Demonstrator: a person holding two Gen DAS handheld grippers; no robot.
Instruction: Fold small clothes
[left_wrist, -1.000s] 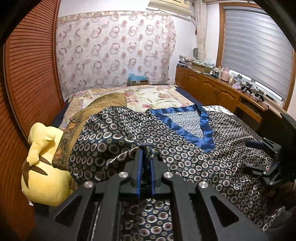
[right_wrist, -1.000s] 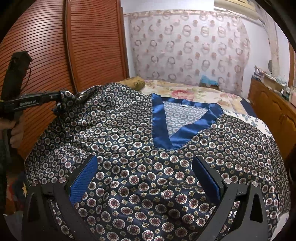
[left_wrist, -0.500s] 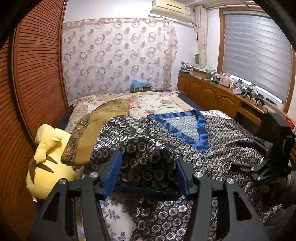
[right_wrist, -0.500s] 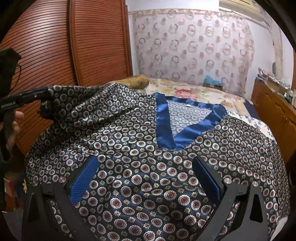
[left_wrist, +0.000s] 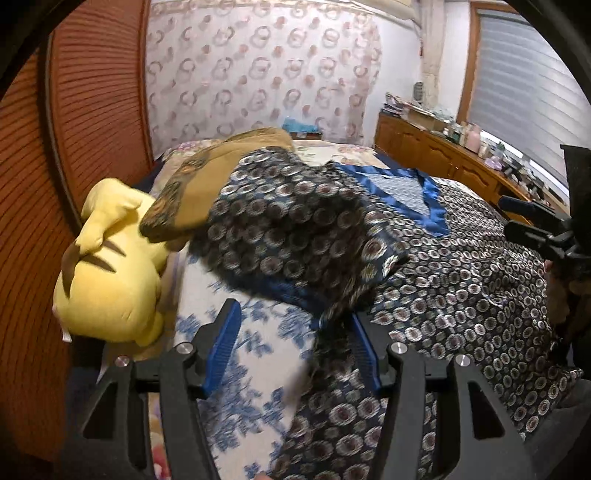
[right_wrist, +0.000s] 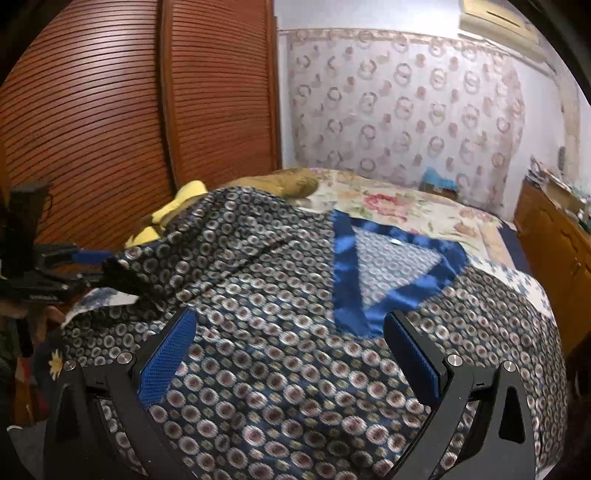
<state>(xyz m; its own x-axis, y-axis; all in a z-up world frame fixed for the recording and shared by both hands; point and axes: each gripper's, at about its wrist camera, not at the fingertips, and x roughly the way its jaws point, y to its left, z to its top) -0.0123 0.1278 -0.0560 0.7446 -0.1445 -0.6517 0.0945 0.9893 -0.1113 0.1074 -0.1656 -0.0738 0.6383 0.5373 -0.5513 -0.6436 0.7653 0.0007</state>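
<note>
Patterned top (right_wrist: 295, 332) spread front-up on bed (right_wrist: 424, 206), blue V-neck (right_wrist: 388, 266) toward pillows; laid flat so sides can be folded inward. One side flap (left_wrist: 295, 229) thrown over toward middle, judged first fold. Left gripper (left_wrist: 295, 354) fingers parted, cloth edge draped between, not pinched. Right gripper (right_wrist: 299, 354) fingers wide apart, nothing held, hovering over hem. No containers seen holding anything.
</note>
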